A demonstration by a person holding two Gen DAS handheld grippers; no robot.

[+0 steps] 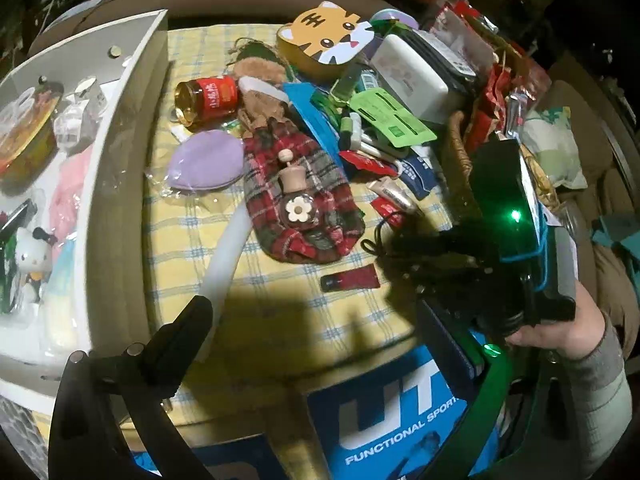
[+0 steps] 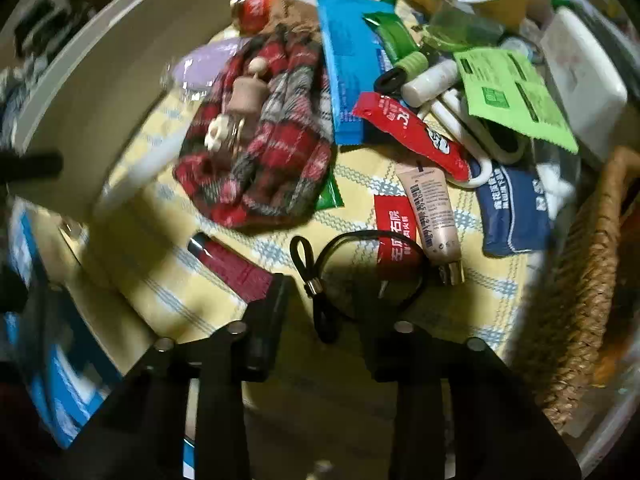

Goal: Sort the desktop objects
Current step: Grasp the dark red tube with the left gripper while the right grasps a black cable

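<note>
— Right gripper point(image 2: 338, 304) first: two black fingers point steeply down at the cloth point(image 2: 180, 304), a narrow gap between them and nothing pinched. Pads touch nothing I can see.

— What's around, biggest down?

— White tray point(image 1: 132, 92) at the cloth's left, already holding toys and packets. Wicker basket point(image 2: 592, 280) on the right. Plaid pouch point(image 2: 272, 160) mid-cloth with a small bottle on it. Then a dark red tube point(image 2: 236, 268), and the black cord point(image 2: 360, 272), a thin loop with a little clasp.

— Which one is the pick?

— My guess is the cord. It lies flat just ahead of the fingertips, centred on the gap, its tail running back toward the jaws. The tube lies slantwise, its near end touching or just under one finger point(image 2: 272, 308), so it could be nudged.

— Nearer arm?

— The right, plainly. From the other camera the right hand point(image 1: 560, 332) hangs right over the cord point(image 1: 376, 236); the left gripper point(image 1: 200, 332) sits well apart, near the tray.

— And the left jaws?

— Cannot tell. Only one finger shows. A white strip point(image 1: 228, 256) runs up from its tip; held or merely behind, I can't say.

— Anything else unclear?

— Shadow covers the cord's near side, the right fingertip is dark against it, and the picture's left edge is smeared.
</note>
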